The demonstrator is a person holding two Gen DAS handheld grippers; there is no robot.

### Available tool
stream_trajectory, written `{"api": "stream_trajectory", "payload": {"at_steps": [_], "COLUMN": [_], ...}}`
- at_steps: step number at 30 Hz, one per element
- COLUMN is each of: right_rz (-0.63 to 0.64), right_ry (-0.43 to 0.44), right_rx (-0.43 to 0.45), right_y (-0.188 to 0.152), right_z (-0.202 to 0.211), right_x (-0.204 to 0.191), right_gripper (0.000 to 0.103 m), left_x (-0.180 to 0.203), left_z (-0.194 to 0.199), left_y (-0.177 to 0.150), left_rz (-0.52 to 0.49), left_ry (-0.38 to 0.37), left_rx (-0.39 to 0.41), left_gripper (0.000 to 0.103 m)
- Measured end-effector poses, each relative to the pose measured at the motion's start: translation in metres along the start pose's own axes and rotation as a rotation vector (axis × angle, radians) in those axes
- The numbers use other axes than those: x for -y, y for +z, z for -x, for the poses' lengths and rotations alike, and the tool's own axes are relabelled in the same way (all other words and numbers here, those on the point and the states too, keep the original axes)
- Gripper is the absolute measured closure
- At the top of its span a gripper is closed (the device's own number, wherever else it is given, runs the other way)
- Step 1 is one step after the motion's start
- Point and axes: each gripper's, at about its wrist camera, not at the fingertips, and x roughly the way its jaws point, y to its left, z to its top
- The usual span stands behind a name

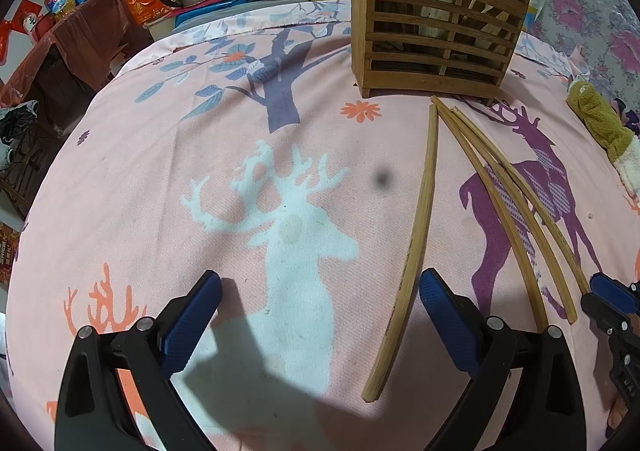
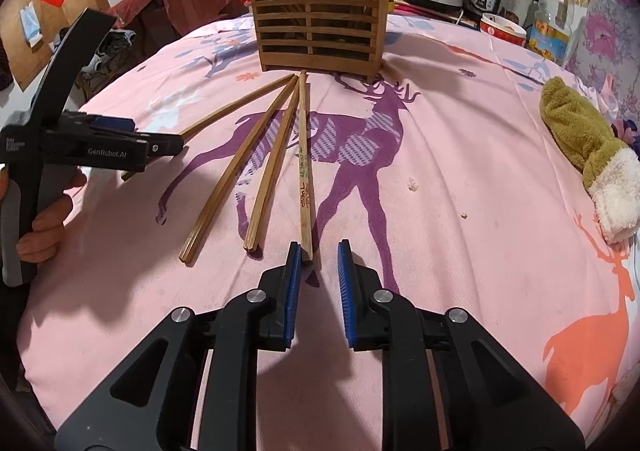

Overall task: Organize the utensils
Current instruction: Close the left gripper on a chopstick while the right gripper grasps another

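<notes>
Wooden chopsticks (image 2: 240,167) are lying loose on the pink cloth (image 2: 460,211) before the slatted holder (image 2: 320,27) at its far edge, some already standing inside, while the left gripper (image 1: 320,315) is waiting wide open and the right gripper (image 2: 319,251) is hovering with jaws narrowed, not yet pinching the rightmost chopstick (image 2: 304,171).

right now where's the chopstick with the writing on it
In the right wrist view the printed chopstick lies on the pink cloth, rightmost of four, running from the wooden holder to the right gripper, its near end by the left pad.
</notes>
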Motion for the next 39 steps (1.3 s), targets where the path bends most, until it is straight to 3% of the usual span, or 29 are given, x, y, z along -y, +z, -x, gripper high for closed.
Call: {"api": "stream_trajectory", "payload": {"at_steps": [8,11,15,22,27,33,35,36,39], "right_rz": [-0.102,-0.100,-0.085,-0.101,-0.110,-0.099,-0.084,-0.077,-0.063], "right_ry": [-0.032,-0.038,-0.049,-0.030,-0.019,-0.021,-0.033,-0.021,-0.006], "right_rx": [-0.003,-0.003,-0.001,-0.002,-0.003,-0.004,0.001,0.001,0.033], "right_y": [0.001,0.000,0.000,0.000,0.000,-0.001,-0.001,-0.001,-0.001], "right_z": [0.000,0.000,0.000,0.001,0.001,0.000,0.000,0.000,0.007], "right_x": [0.021,0.021,0.018,0.021,0.023,0.021,0.018,0.016,0.011], "right_gripper": [0.087,0.084,0.084,0.084,0.084,0.083,0.086,0.097,0.097], "left_x": [0.003,0.010,0.023,0.032,0.031,0.029,0.030,0.030,0.026], "left_z": [0.022,0.034,0.040,0.041,0.042,0.040,0.041,0.041,0.047], "left_y": [-0.029,-0.045,-0.052,-0.056,-0.055,-0.054,-0.055,-0.054,-0.053], "left_rz": [-0.075,-0.154,-0.227,-0.259,-0.240,-0.229,-0.238,-0.235,-0.215], "left_ry": [0.009,0.006,-0.029,-0.155,-0.144,-0.131,-0.125,-0.138,-0.147], "left_rx": [0.036,0.075,0.102,0.086,0.089,0.082,0.087,0.084,0.113], "left_gripper": [0.006,0.014,0.043,0.096,0.097,0.090,0.091,0.097,0.097]}}
